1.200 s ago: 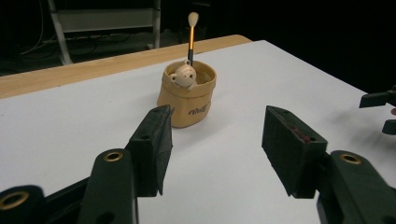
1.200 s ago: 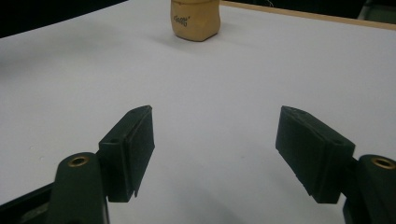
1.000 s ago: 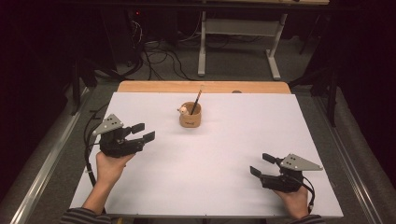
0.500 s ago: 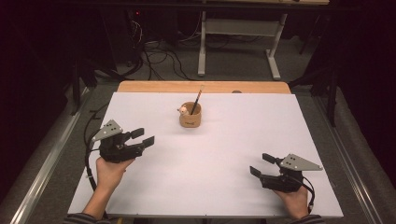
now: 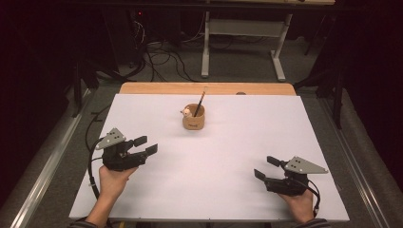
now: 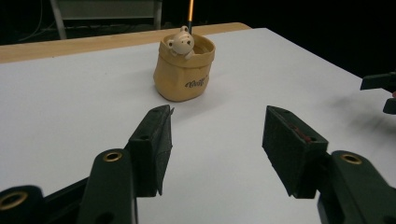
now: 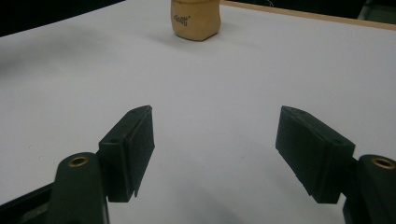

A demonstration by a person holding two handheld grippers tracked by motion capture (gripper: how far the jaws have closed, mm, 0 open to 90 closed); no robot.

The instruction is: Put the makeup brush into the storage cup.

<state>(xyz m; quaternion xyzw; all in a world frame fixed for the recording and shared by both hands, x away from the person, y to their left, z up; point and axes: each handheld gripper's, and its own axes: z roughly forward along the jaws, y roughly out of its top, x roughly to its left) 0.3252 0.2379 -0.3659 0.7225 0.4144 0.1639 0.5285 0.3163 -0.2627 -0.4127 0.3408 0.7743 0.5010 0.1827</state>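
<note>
A tan holder shaped like a small sack is seen standing upright on the white counter, toward the far middle of it, just short of the bare wooden strip along the far edge. A pencil is held inside it, leaning slightly and projecting above the rim; in the left gripper view its shaft is orange. A small cream bear figure is noted at the rim of the holder, its head above the edge. Dark lettering is observed on the holder's side; it cannot be read. Nothing further can be made out within the holder.

The left gripper is held in a hand at the near left of the counter, pointed toward the holder and well apart from it. Its fingers are spread wide, with nothing between them.

The right gripper is held in a hand at the near right, low over the counter and well apart from the holder. Its fingers are likewise spread wide and empty, with bare counter seen between them. In its view the lower part of the holder is seen at the far end
</note>
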